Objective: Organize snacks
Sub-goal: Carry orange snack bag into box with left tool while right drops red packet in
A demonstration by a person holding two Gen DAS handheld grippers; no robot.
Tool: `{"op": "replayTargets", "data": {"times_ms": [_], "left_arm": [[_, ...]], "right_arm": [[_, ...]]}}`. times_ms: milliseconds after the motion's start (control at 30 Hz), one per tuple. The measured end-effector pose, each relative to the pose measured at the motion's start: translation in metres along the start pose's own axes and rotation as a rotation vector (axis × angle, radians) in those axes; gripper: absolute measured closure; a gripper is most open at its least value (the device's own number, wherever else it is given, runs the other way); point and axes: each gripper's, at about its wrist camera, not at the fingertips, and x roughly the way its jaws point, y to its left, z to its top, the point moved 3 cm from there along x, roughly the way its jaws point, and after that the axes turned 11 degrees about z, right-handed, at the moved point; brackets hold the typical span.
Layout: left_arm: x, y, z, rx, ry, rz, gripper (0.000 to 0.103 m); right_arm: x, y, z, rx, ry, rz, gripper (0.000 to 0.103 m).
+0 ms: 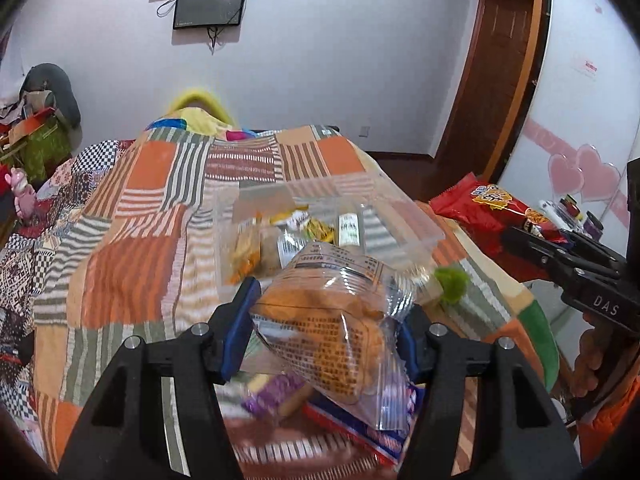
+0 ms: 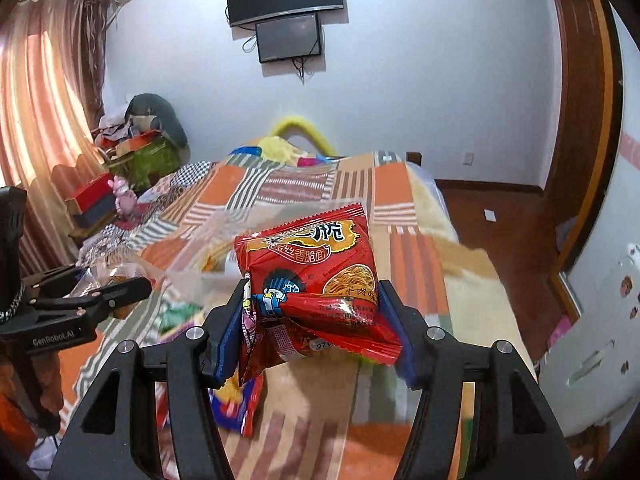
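My left gripper (image 1: 326, 332) is shut on a clear bag of golden-brown snacks (image 1: 320, 320), held up above the bed. Just beyond it stands a clear plastic box (image 1: 420, 228) with several small packets inside. My right gripper (image 2: 314, 320) is shut on a red crispy-noodle packet (image 2: 316, 272), also lifted off the bed. In the left wrist view the right gripper (image 1: 536, 236) appears at the right edge with its red packet (image 1: 480, 204). The right wrist view shows the left gripper (image 2: 100, 278) at the left with its clear bag (image 2: 116, 272), beside the clear box (image 2: 208, 240).
A patchwork bedspread (image 1: 160, 208) covers the bed. Loose snacks lie under the grippers: a purple packet (image 1: 272, 392), a blue-and-red packet (image 1: 360, 428) and a colourful packet (image 2: 236, 404). A green fuzzy thing (image 1: 452, 280) lies by the box. A hand (image 1: 592, 360) holds the right gripper. A cluttered chair (image 2: 148, 136) stands far left.
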Motion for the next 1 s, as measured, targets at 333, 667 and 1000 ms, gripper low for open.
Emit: {"op": "replayTargets", "data": {"times_ms": [333,667,1000], "left_arm": [[0.048,0.006,0.032,-0.004,-0.01,0.07,0.043],[0.098,0.007,0.041,-0.011,0.047,0.076,0.043],[0.121,0.008,0.033,-0.042,0.119,0.065,0.039]], "right_arm": [[0.044,-0.018,0.018,0.023,0.013,-0.011,0.046],[0.085,-0.035,0.024,0.045,0.093,-0.03,0.046],[0.102,-0.036,0.014,0.009,0.177,-0.037,0.045]]}}
